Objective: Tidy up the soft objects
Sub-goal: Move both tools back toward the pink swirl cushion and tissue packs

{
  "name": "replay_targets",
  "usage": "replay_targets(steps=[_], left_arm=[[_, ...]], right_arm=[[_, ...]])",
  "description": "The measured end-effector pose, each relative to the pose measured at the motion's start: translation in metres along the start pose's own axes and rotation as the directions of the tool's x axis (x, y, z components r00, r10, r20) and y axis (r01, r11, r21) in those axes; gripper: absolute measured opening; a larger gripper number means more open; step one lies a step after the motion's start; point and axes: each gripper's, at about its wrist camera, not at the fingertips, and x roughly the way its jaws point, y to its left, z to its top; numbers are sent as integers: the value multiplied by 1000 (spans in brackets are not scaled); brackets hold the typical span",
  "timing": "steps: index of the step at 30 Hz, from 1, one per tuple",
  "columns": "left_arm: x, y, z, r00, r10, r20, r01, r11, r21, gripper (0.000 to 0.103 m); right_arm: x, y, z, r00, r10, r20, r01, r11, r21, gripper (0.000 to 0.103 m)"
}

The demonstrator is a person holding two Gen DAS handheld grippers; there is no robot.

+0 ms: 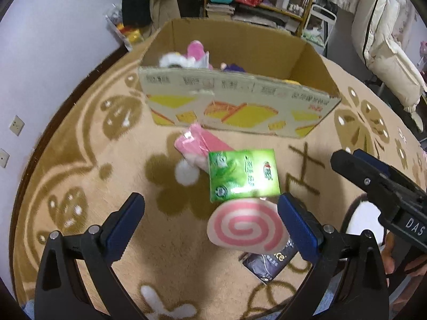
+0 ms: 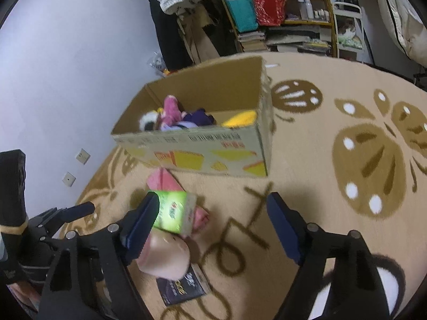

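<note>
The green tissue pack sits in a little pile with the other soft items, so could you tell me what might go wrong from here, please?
1. The green tissue pack leans on the pink pack and the swirl cushion; lifting one could drag or tip the others.
2. Both grippers, left and right, are open over the same pile and could collide.
3. The dark packet lies partly under the cushion and could be overlooked.
</note>
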Motion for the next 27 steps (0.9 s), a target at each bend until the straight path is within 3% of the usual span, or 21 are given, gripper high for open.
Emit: replay_targets(steps=[7, 13, 23, 27], left_arm=[[4, 4, -1, 997, -73, -33, 71, 997, -42, 99], [15, 5, -3, 979, -178, -97, 170, 982, -82, 99], [41, -20, -15, 966, -143, -214, 144, 990, -10, 95], [47, -22, -19, 961, -130, -244, 133, 991, -2, 78]], right_arm=[[14, -14, -23, 988, -46, -144, 50, 998, 27, 86], [28, -7, -39, 974, -52, -221, 46, 998, -30, 86], [42, 25, -59, 949, -32, -313, -10, 991, -133, 86], [47, 33, -62, 942, -22, -335, -32, 987, -157, 86]])
